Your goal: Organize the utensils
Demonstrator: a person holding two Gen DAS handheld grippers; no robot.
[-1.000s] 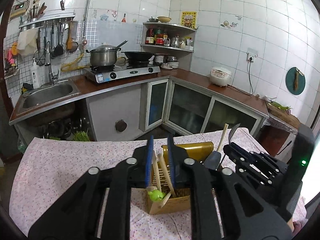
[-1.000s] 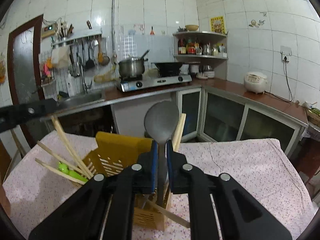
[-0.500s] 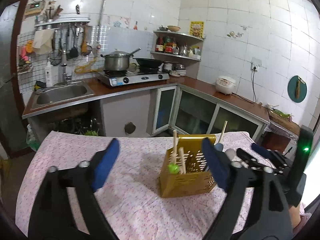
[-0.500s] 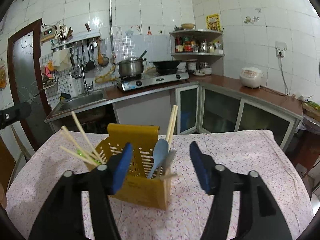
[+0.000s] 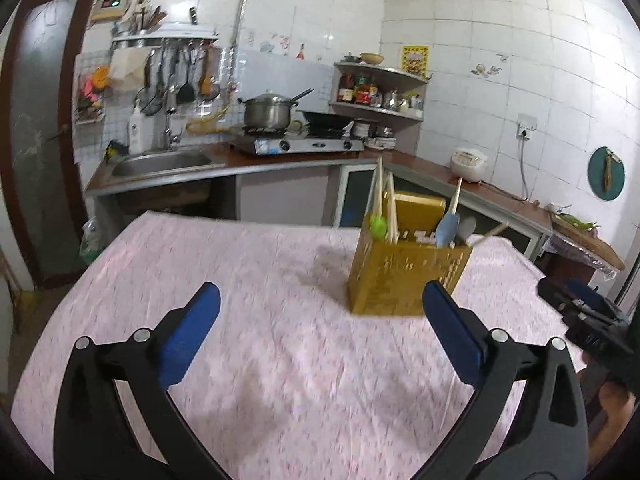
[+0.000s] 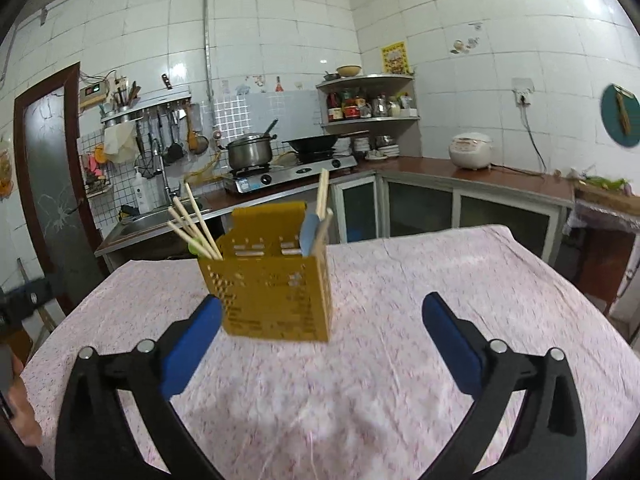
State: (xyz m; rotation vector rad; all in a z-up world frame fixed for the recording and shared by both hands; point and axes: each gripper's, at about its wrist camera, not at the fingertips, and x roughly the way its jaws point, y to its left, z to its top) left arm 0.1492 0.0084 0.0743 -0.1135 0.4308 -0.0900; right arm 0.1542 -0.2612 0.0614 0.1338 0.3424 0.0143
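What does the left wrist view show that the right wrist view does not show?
Only the left wrist view shows the right gripper, at its right edge, and a grey utensil beside the blue one in the holder.

Only the right wrist view shows part of the left gripper, at its left edge, with a hand below it.

Both show the yellow utensil holder upright on the pink tablecloth, with chopsticks and a blue utensil inside. Each view shows its own jaws wide apart, just opened, with nothing between them.

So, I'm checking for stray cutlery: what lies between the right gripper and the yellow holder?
Nothing but bare pink tablecloth. The right wrist view shows the right gripper open and empty, short of the yellow holder.
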